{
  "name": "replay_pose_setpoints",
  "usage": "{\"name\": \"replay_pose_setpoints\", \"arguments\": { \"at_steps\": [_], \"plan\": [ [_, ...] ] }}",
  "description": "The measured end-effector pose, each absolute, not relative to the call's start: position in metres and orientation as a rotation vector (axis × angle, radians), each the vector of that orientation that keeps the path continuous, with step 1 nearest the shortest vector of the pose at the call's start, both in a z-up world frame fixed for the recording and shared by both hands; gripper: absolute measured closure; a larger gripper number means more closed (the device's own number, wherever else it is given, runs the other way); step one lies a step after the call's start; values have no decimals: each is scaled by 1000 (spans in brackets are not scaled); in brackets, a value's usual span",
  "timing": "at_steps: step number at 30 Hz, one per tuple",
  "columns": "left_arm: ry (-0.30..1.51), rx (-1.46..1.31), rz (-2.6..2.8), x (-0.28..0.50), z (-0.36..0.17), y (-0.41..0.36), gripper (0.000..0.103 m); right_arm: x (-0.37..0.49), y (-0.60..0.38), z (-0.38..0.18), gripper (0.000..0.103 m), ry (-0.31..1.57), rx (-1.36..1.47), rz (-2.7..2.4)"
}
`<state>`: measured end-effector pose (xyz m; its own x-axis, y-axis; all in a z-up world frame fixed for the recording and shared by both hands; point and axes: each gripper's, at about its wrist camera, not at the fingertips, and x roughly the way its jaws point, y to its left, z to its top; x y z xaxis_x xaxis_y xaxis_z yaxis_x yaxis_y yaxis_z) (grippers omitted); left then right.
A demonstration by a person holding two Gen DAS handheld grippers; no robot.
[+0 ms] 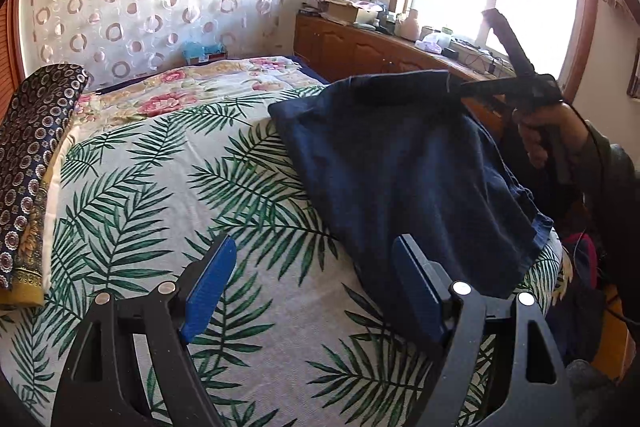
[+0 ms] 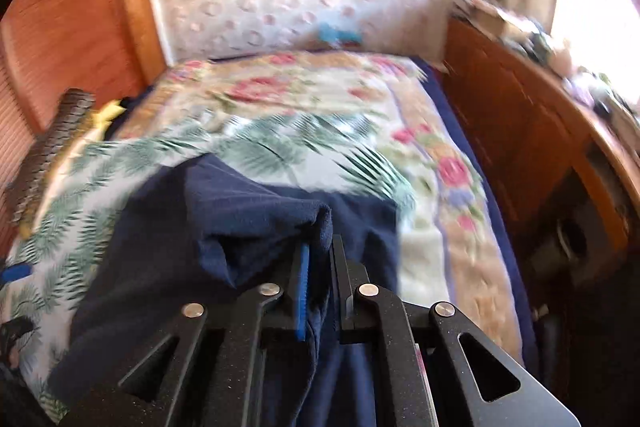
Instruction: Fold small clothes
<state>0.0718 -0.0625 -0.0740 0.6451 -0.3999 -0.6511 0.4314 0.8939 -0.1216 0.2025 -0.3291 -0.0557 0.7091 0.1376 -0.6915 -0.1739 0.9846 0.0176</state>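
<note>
A dark navy garment lies partly on the palm-leaf bedspread at the bed's right side. My right gripper is shut on a bunched corner of the garment and holds it lifted off the bed. It also shows in the left wrist view, gripping the garment's far corner. My left gripper is open and empty, low over the bedspread; its right finger is at the garment's near edge. The right wrist view is motion-blurred.
A dark patterned folded cloth lies along the bed's left edge. A floral blanket covers the far end. A wooden cabinet with clutter runs along the right under the window. Dark bags sit on the floor at right.
</note>
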Motion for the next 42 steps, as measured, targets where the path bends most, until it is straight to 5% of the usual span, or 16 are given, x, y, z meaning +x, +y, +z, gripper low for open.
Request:
{"name": "replay_pose_setpoints", "arguments": {
  "at_steps": [5,21,22,25,36,39,42],
  "plan": [
    [741,49,-483,72,-77,-68,22,194,-323,-56,58,737,-81,145],
    [754,48,-481,72,-82,-72,22,209,-305,-54,58,793,-241,260],
    [755,48,-481,72,-83,-72,22,210,-307,-51,58,788,-231,263],
    [758,48,-483,72,-84,-71,22,213,-314,-39,98,736,-200,270],
    [759,49,-488,71,-85,-73,22,205,-372,-27,101,663,-25,13],
    [762,46,-486,72,-86,-74,22,190,-362,-27,92,644,-51,94],
    [765,45,-487,72,-86,-75,22,180,-353,-26,59,623,-92,152]
  ]
}}
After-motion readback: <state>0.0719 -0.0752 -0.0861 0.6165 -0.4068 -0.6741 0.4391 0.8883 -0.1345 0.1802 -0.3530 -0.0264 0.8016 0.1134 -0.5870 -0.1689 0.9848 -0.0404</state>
